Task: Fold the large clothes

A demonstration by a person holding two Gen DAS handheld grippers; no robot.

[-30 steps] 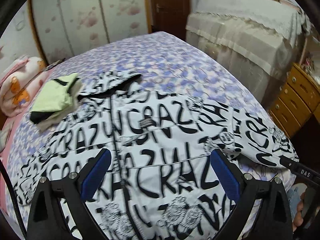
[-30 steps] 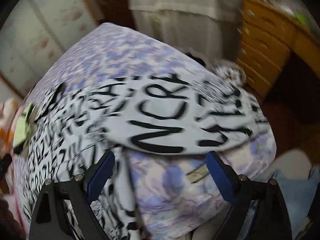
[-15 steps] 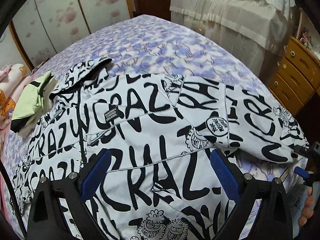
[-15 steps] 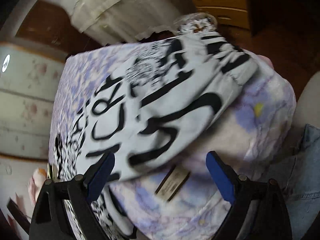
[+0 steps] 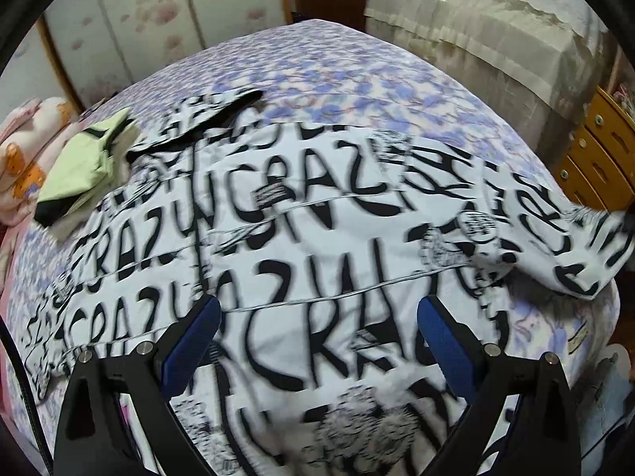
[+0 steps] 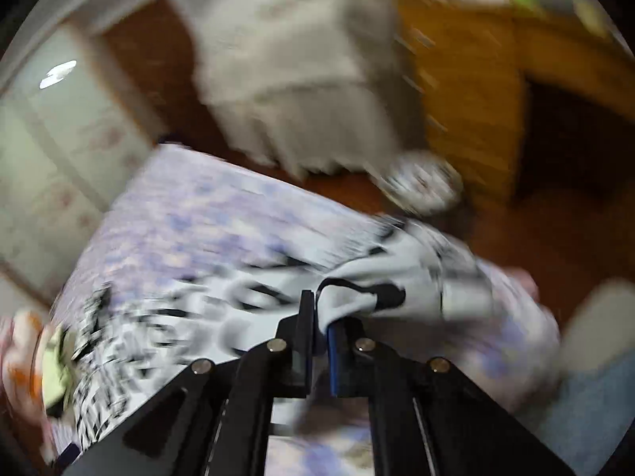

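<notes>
Your right gripper (image 6: pixel 320 317) has just snapped closed on a fold of the black-and-white lettered jacket (image 5: pixel 301 261), pinching the sleeve (image 5: pixel 571 254) at the right edge of the bed (image 5: pixel 357 91). Your left gripper (image 5: pixel 317 341) hovers with its jaws wide apart over the jacket's lower body, gripping nothing. The garment lies spread flat across the flowered bedspread, reaching from the left edge to the right, its hood towards the far side. A folded green garment (image 5: pixel 83 162) rests near the left edge. The folding appears barely begun: no panel is turned over, and both sleeves and the body remain to be folded.
</notes>
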